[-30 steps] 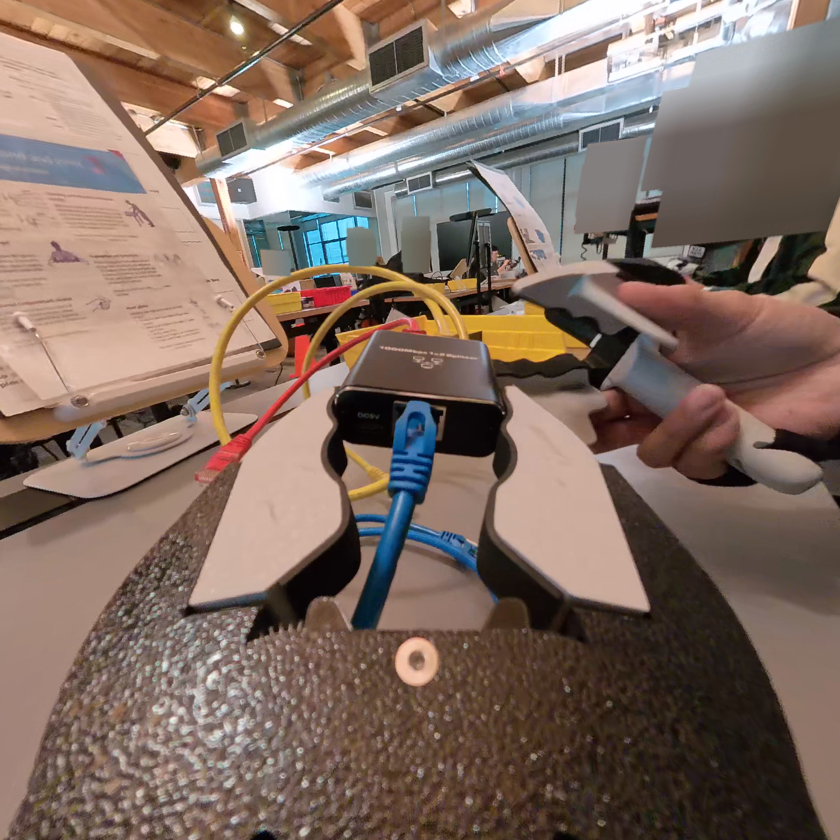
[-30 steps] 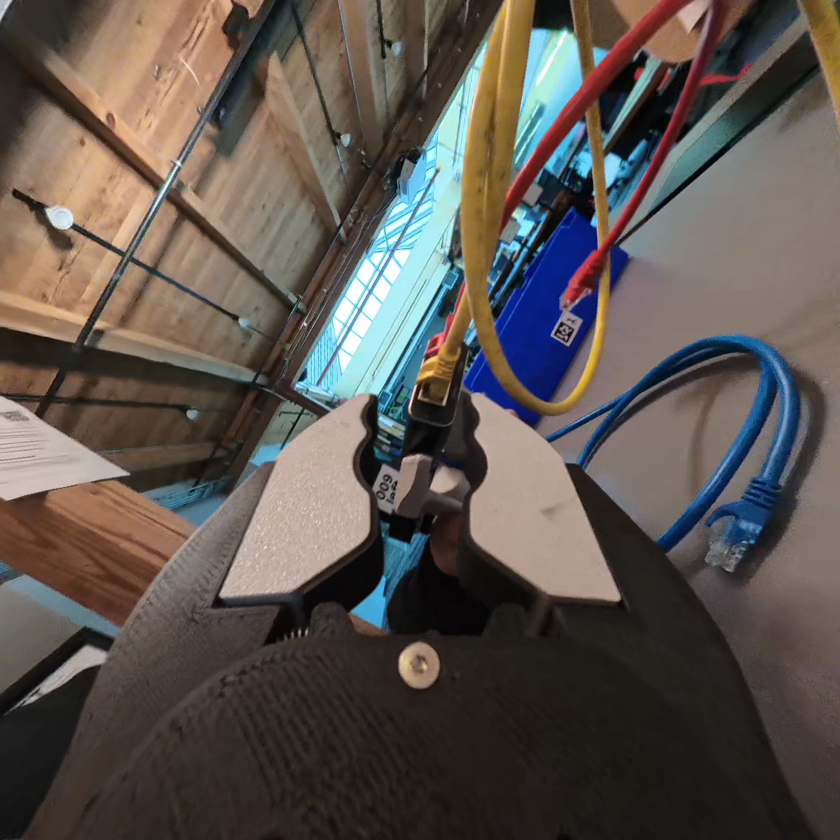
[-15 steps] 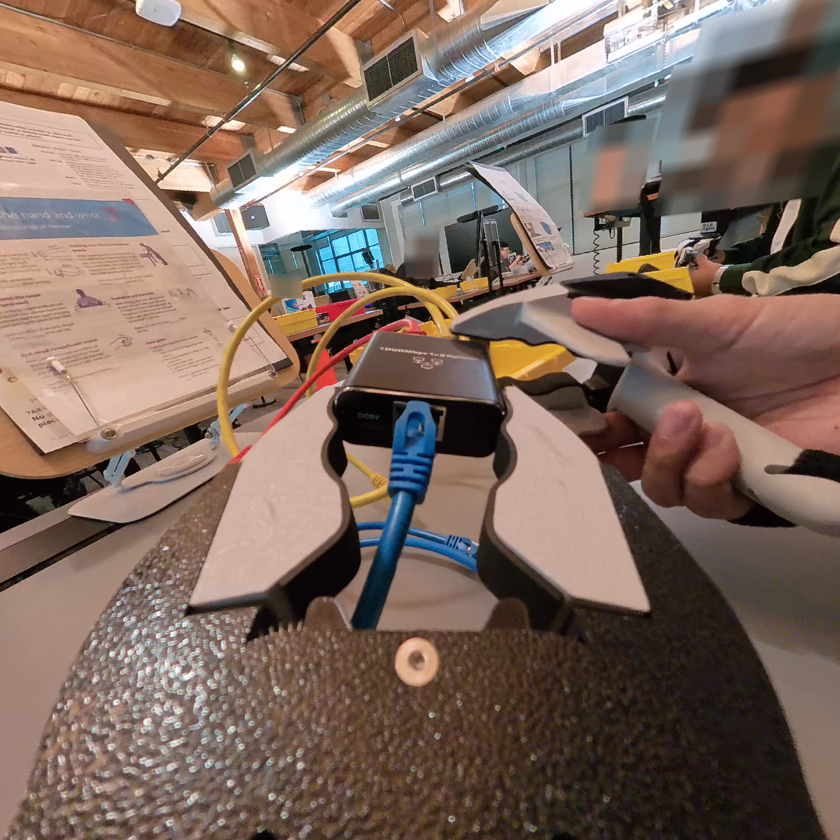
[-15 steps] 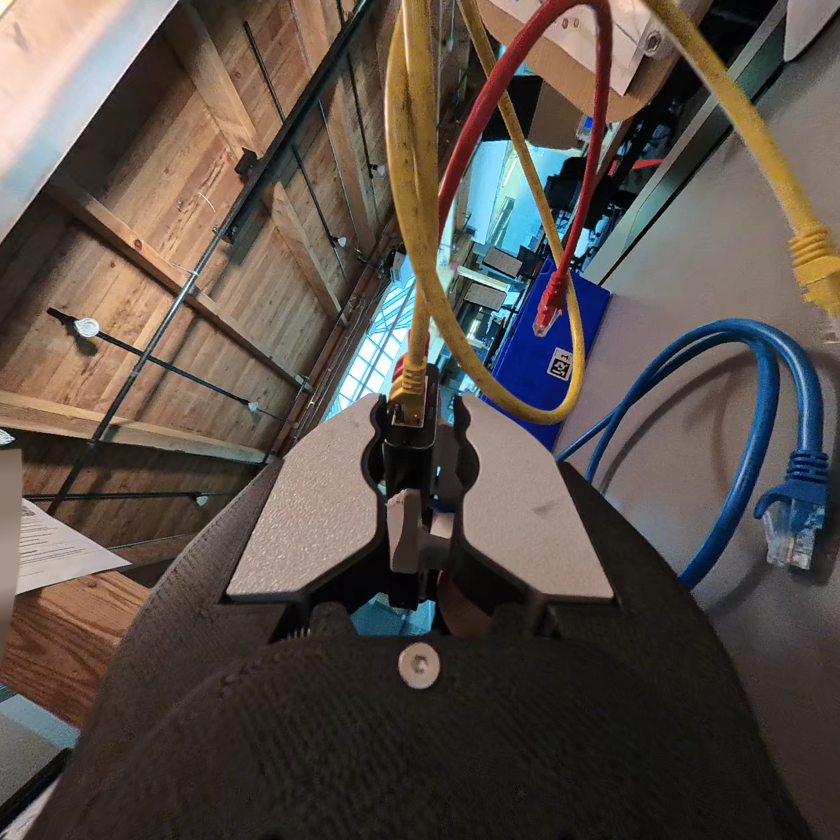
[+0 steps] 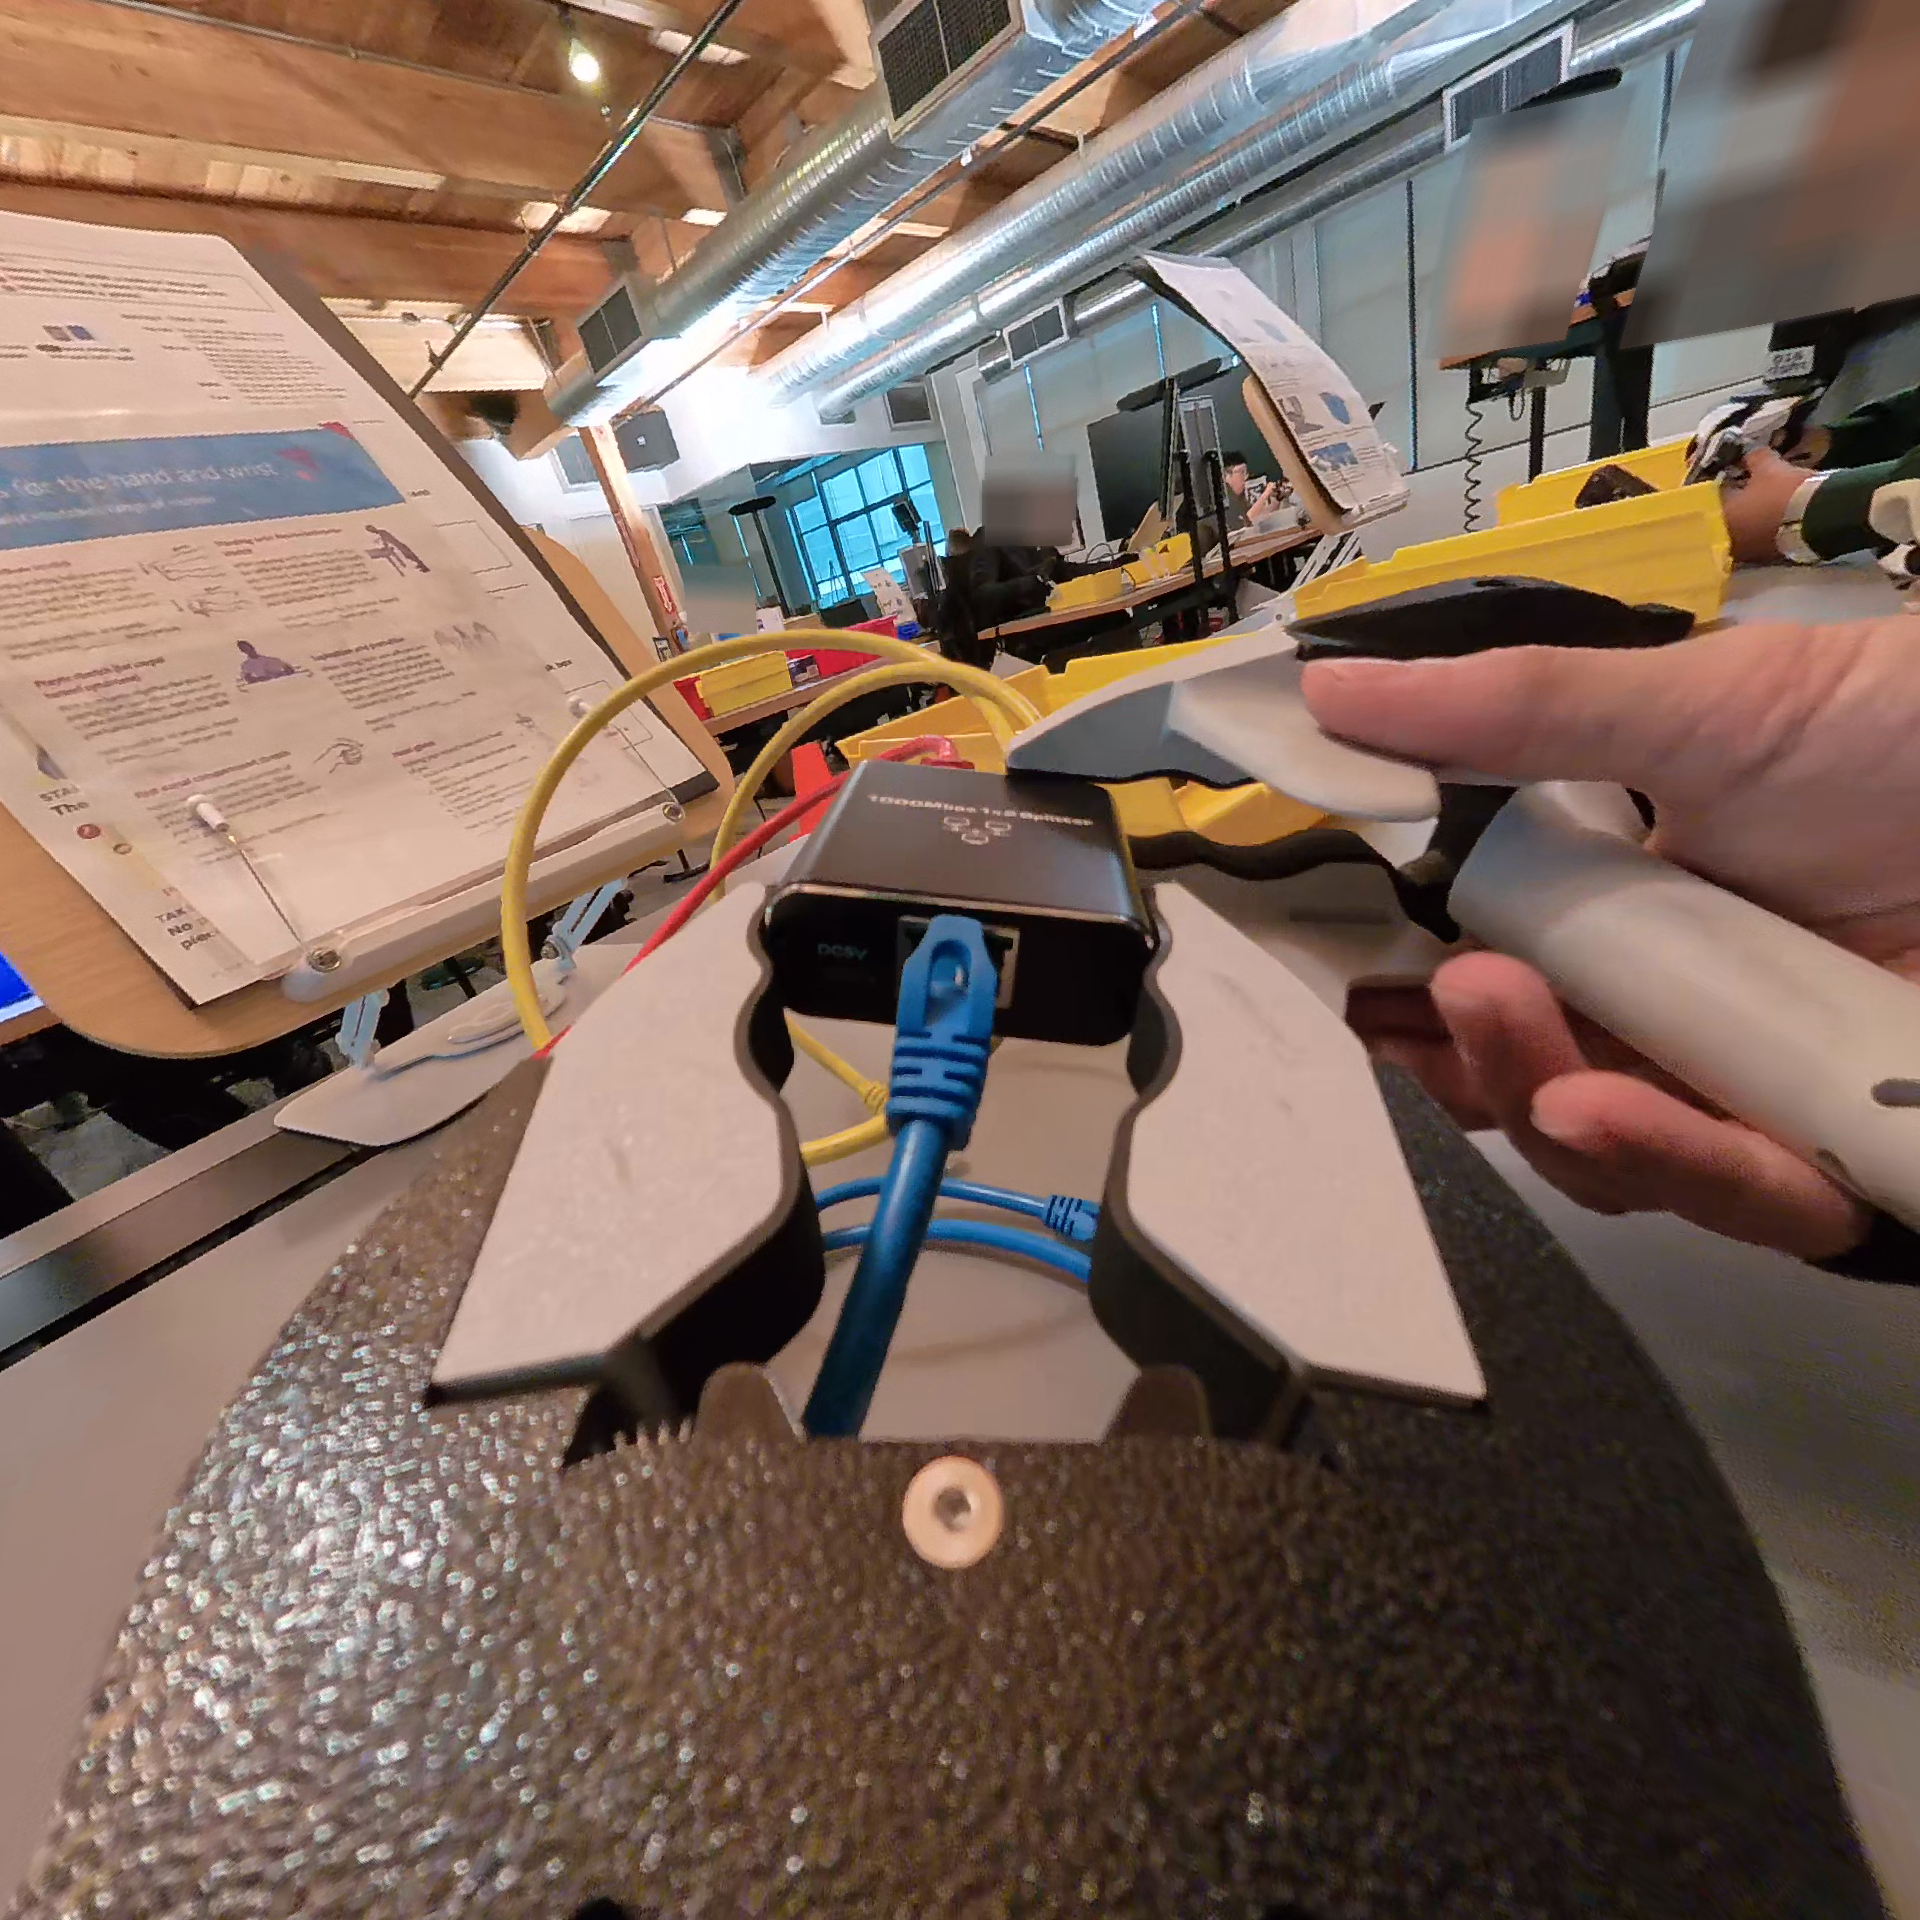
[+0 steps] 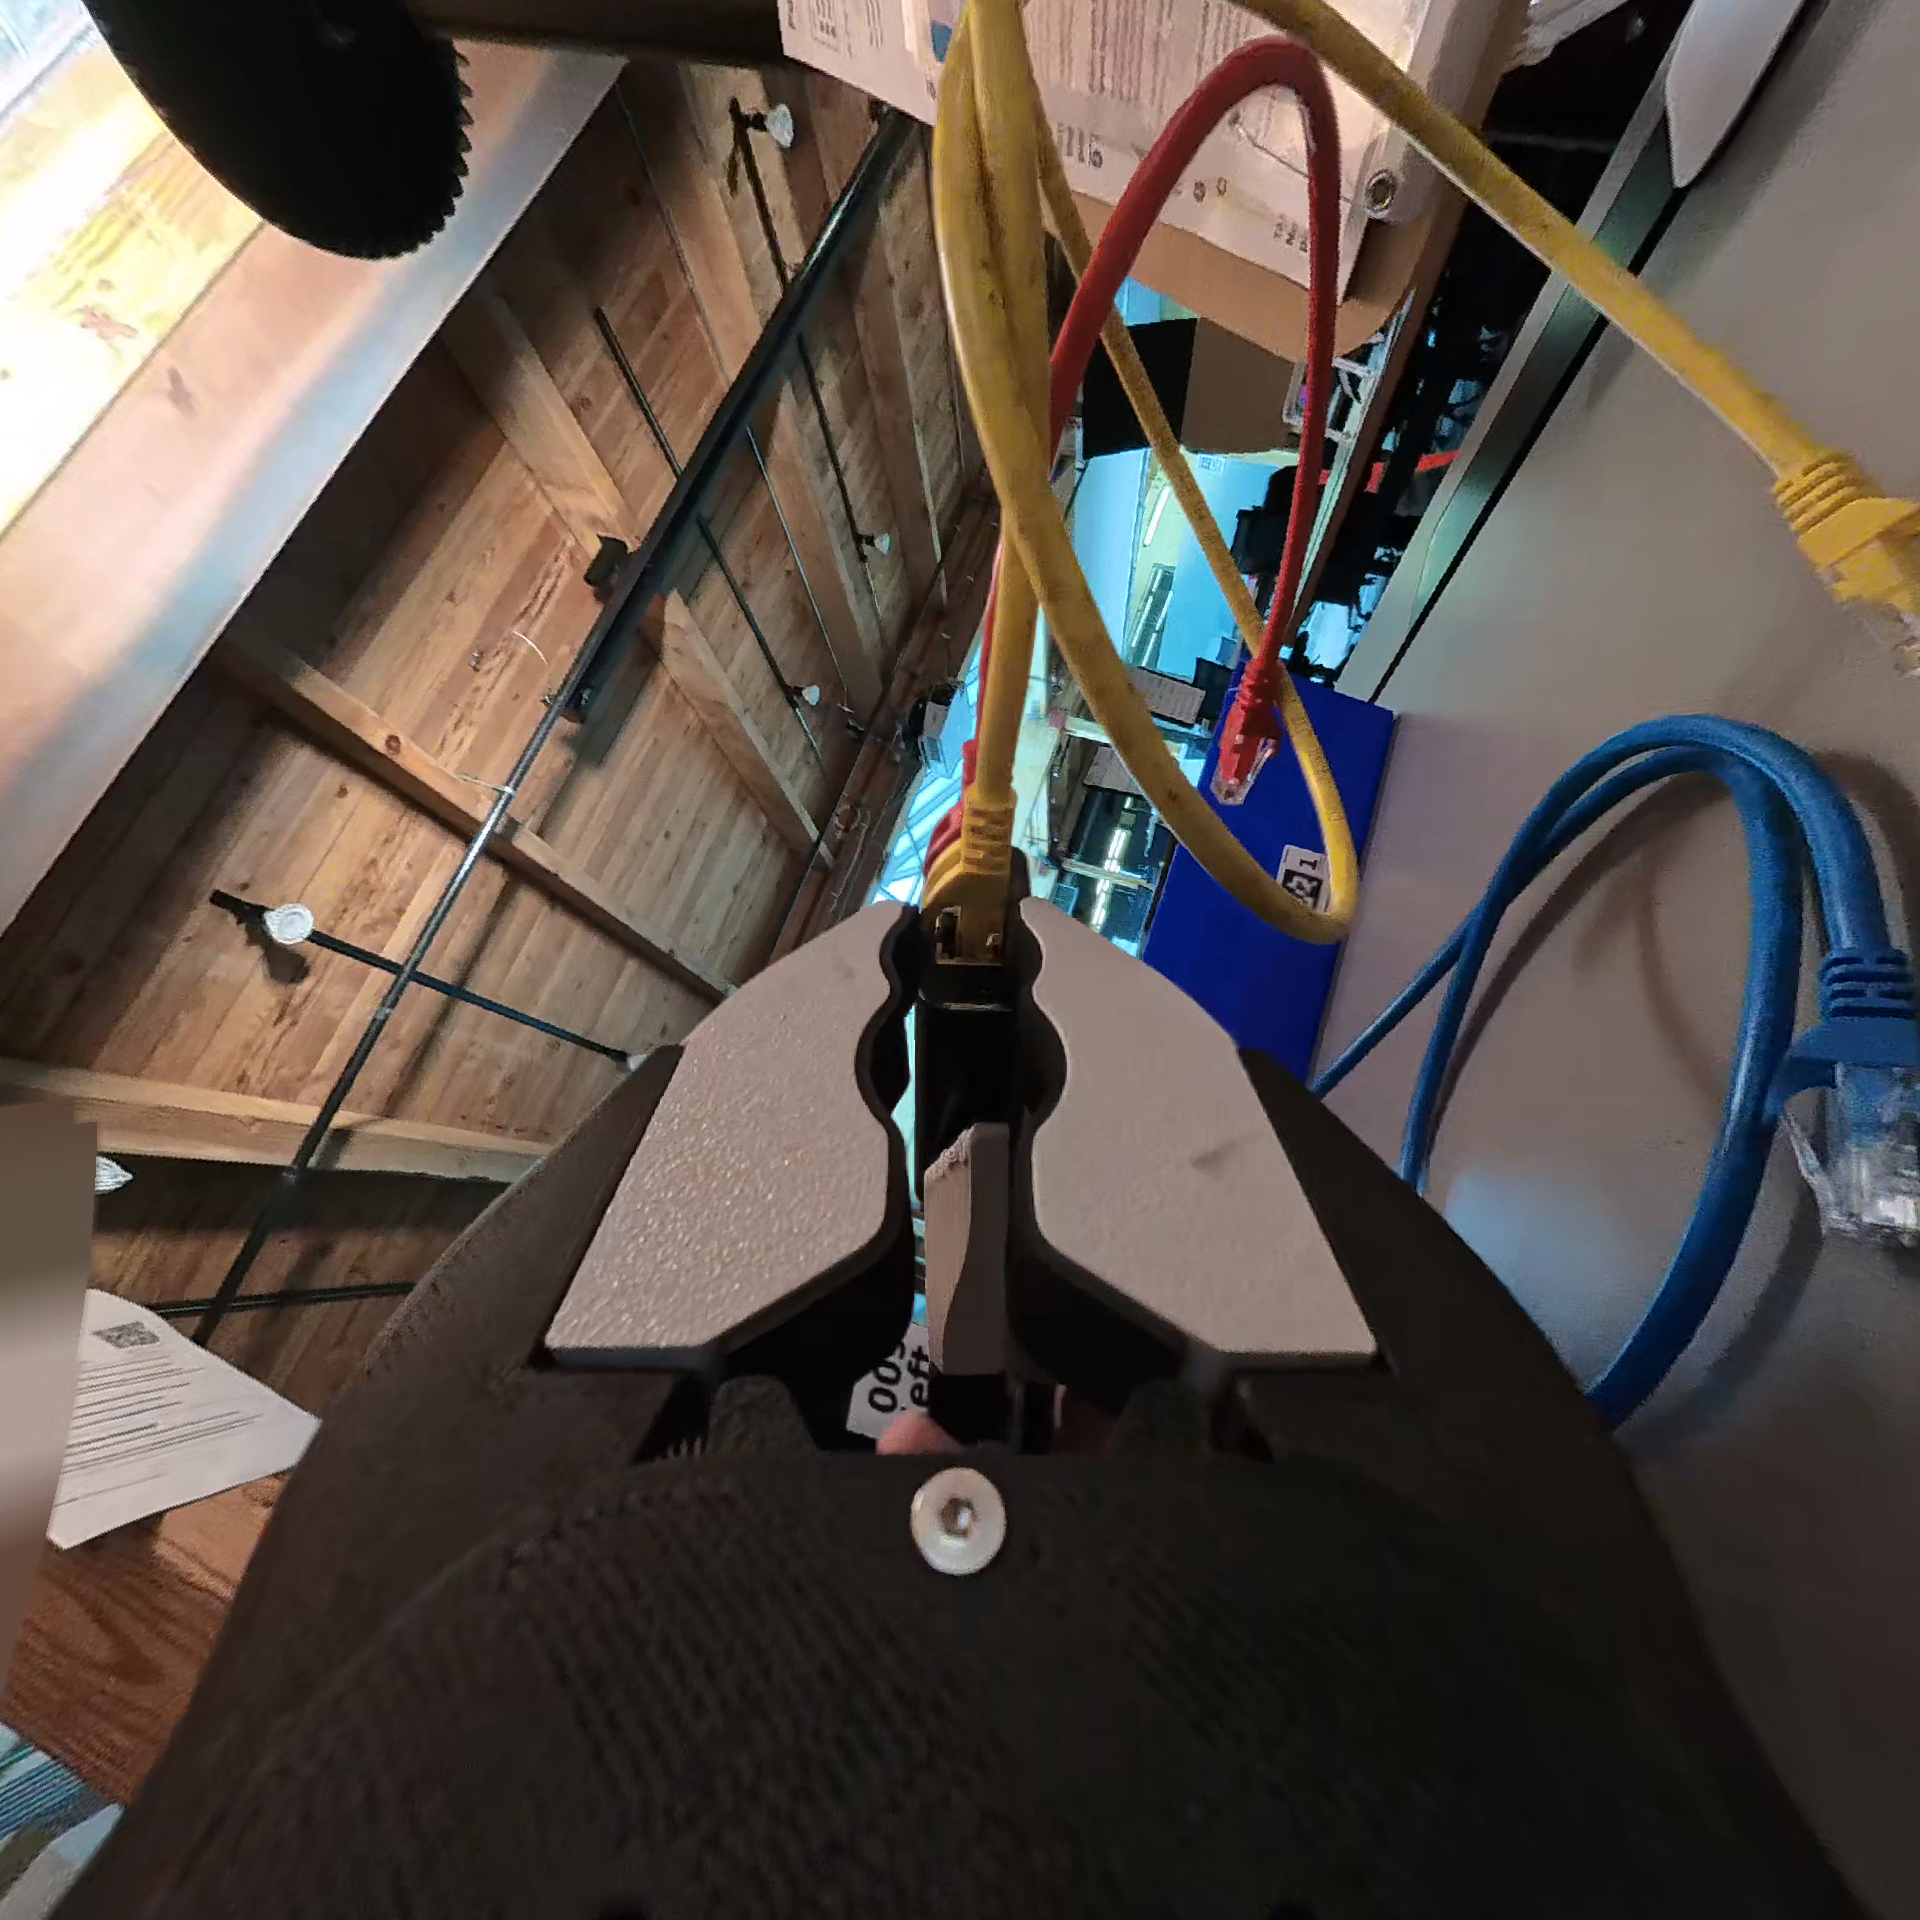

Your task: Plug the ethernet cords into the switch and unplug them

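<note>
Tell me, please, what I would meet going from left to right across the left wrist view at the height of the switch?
Document stand → yellow cable loop → black switch with the blue cable plugged in → the person's hand holding the right tool.

Grey-fingered claw (image 5: 956,997), black pebbled body

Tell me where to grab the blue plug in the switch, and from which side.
Probably the ribbed boot of the blue plug, just outside the switch port, pinched across its sides from the near end: it juts straight out, and the left gripper flanks the switch.
</note>
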`<action>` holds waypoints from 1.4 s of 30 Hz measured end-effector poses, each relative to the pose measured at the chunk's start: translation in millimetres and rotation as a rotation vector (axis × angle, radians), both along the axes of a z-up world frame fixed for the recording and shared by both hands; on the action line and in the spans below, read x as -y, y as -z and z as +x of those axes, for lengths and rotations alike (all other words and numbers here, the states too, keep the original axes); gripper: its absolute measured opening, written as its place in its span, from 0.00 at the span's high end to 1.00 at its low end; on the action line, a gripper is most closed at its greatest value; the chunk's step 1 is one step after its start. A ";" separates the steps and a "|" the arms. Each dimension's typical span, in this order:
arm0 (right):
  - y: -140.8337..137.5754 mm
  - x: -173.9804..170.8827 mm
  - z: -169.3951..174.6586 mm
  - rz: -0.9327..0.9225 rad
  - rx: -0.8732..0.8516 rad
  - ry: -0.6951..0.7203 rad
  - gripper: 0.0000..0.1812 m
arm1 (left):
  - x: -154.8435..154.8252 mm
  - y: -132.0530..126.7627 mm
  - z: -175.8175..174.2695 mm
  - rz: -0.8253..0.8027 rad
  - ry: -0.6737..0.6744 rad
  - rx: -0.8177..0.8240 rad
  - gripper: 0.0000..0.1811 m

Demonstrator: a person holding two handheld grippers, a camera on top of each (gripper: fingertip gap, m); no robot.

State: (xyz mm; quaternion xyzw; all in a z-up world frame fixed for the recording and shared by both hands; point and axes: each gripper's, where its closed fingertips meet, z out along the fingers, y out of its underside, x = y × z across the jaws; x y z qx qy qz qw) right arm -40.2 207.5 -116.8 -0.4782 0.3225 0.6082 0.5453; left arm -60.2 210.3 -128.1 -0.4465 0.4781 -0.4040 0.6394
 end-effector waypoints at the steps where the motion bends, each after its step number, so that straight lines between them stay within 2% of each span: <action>1: 0.5 -0.3 0.2 0.003 -0.011 -0.002 0.93 | -0.3 -0.1 -0.1 -0.005 0.000 0.002 0.66; 16: 9.4 2.3 7.1 0.004 -0.030 -0.018 0.93 | 3.1 7.7 7.3 -0.007 0.001 -0.043 0.66; 28: 6.4 8.5 10.0 0.081 0.103 -0.007 0.93 | 7.2 9.2 12.0 0.022 0.003 -0.055 0.66; 42: -1.3 -2.7 8.0 0.140 0.300 -0.010 0.95 | -1.7 6.6 11.1 -0.035 -0.037 -0.028 0.66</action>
